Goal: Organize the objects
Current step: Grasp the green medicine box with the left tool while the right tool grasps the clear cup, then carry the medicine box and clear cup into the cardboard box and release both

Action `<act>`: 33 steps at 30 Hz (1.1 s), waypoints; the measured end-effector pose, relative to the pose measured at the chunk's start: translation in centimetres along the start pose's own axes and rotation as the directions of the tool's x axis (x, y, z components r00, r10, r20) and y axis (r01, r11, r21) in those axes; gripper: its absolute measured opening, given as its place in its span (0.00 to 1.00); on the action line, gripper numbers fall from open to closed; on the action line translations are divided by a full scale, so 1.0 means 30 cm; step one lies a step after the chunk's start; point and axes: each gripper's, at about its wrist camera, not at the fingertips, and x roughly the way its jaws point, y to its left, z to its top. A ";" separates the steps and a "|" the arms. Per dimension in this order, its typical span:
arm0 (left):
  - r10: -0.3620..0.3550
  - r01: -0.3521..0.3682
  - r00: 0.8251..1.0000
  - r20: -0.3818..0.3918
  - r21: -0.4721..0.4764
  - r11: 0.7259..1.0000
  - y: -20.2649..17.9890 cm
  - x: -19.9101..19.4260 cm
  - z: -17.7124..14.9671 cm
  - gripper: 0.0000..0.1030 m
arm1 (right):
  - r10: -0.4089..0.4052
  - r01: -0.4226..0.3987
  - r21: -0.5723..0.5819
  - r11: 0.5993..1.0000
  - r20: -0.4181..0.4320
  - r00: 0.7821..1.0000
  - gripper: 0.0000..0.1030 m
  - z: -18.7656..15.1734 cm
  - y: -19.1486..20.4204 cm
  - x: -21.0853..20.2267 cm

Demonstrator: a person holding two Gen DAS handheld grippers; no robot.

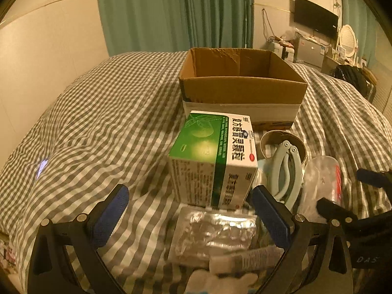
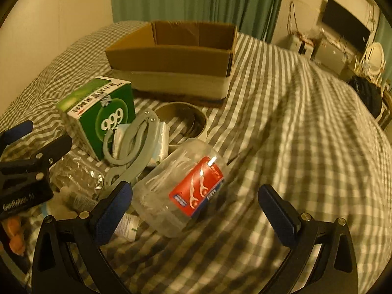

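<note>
An open cardboard box [image 1: 242,90] [image 2: 171,58] sits on the checked bedspread. In front of it lies a pile: a green and white medicine box [image 1: 213,156] [image 2: 98,115], a silver blister pack [image 1: 213,235] [image 2: 78,174], a grey-blue folding tool [image 1: 286,169] [image 2: 132,144], a tape roll [image 1: 281,139] [image 2: 181,120], and a clear floss-pick jar with a red label [image 1: 323,183] [image 2: 181,191]. My left gripper [image 1: 191,203] is open just before the medicine box, above the blister pack. My right gripper [image 2: 196,201] is open around the jar's near end.
A small white tube [image 1: 247,259] [image 2: 127,225] lies at the pile's near edge. Green curtains [image 1: 176,12] hang behind the bed. A TV [image 1: 316,17] and desk clutter stand at the far right. Bedspread [image 2: 294,147] stretches right of the pile.
</note>
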 end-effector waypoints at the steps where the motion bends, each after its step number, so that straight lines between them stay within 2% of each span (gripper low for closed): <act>1: -0.003 0.003 1.000 0.003 0.004 1.000 -0.002 0.010 0.005 1.00 | 0.021 -0.021 0.014 1.000 -0.013 1.000 0.99 0.007 0.000 0.017; 4: 0.017 -0.017 1.000 0.003 0.022 1.000 -0.014 0.047 0.017 0.99 | 0.043 -0.040 0.039 0.998 -0.060 0.997 0.98 0.020 0.000 0.078; 8: -0.027 0.027 1.000 0.000 0.034 0.999 -0.022 0.078 0.029 0.99 | 0.088 -0.083 0.064 0.994 -0.088 0.992 0.91 0.018 -0.006 0.133; 13: -0.050 0.048 0.999 0.010 0.097 0.994 -0.077 0.097 0.040 0.99 | 0.101 -0.099 0.063 0.993 -0.029 0.994 0.72 0.015 -0.051 0.077; 17: -0.041 0.039 0.999 0.012 0.095 0.995 -0.082 0.130 0.062 0.99 | 0.067 -0.068 0.053 0.996 0.021 0.998 0.70 0.018 -0.080 0.035; 19: -0.049 0.048 0.999 0.006 0.070 0.996 -0.065 0.148 0.066 0.95 | 0.058 -0.060 0.061 0.996 0.031 0.998 0.69 0.013 -0.088 0.035; 21: -0.087 0.087 0.996 -0.007 0.042 0.995 -0.048 0.162 0.068 0.76 | 0.068 -0.070 0.064 0.995 0.035 0.997 0.69 0.005 -0.093 0.033; 22: -0.096 0.096 0.995 -0.012 0.035 0.995 -0.043 0.165 0.067 0.76 | 0.069 -0.071 0.061 0.996 0.037 0.997 0.68 0.007 -0.094 0.030; 26: -0.119 0.118 0.993 0.003 0.041 0.992 -0.039 0.131 0.062 0.76 | 0.075 -0.078 0.043 0.996 0.060 0.995 0.68 0.014 -0.086 0.010; 33: -0.076 0.072 0.990 0.117 0.032 0.997 -0.013 -0.061 0.119 0.76 | 0.062 -0.062 -0.007 0.998 0.167 0.984 0.66 0.030 -0.057 -0.125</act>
